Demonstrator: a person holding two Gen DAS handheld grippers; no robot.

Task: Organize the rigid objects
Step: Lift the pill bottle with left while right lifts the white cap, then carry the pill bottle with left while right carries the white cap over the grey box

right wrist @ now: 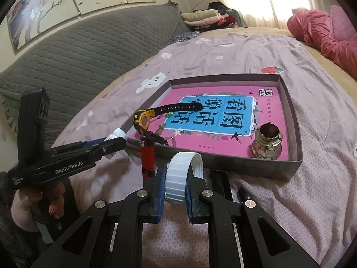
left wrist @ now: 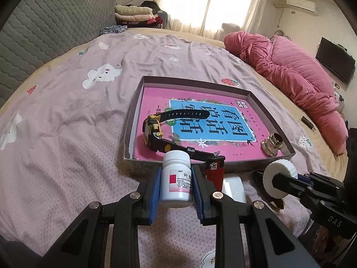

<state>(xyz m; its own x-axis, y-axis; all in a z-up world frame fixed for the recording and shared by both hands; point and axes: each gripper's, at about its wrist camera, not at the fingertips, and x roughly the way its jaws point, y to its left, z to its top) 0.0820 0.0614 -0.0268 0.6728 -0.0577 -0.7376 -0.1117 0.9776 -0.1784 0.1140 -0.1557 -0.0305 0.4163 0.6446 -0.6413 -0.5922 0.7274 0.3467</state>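
Observation:
My left gripper (left wrist: 175, 176) is shut on a white pill bottle (left wrist: 176, 178) with a red label, held upright just before the near wall of a shallow cardboard box (left wrist: 241, 167). My right gripper (right wrist: 175, 174) is shut on a white ribbed lid (right wrist: 181, 174), held on edge; it also shows in the left wrist view (left wrist: 279, 178). In the box lie a pink book (right wrist: 223, 120), a black and yellow watch (right wrist: 145, 118) and a brass-coloured glass jar (right wrist: 267, 144). A red lighter (right wrist: 147, 158) stands against the box's near wall.
The box lies on a lilac bedsheet (left wrist: 67, 122) with white cartoon prints. A pink quilt (left wrist: 290, 73) is heaped at the far right. A grey padded headboard (right wrist: 78, 55) runs along the left. A white flat object (left wrist: 234, 185) lies beside the lighter.

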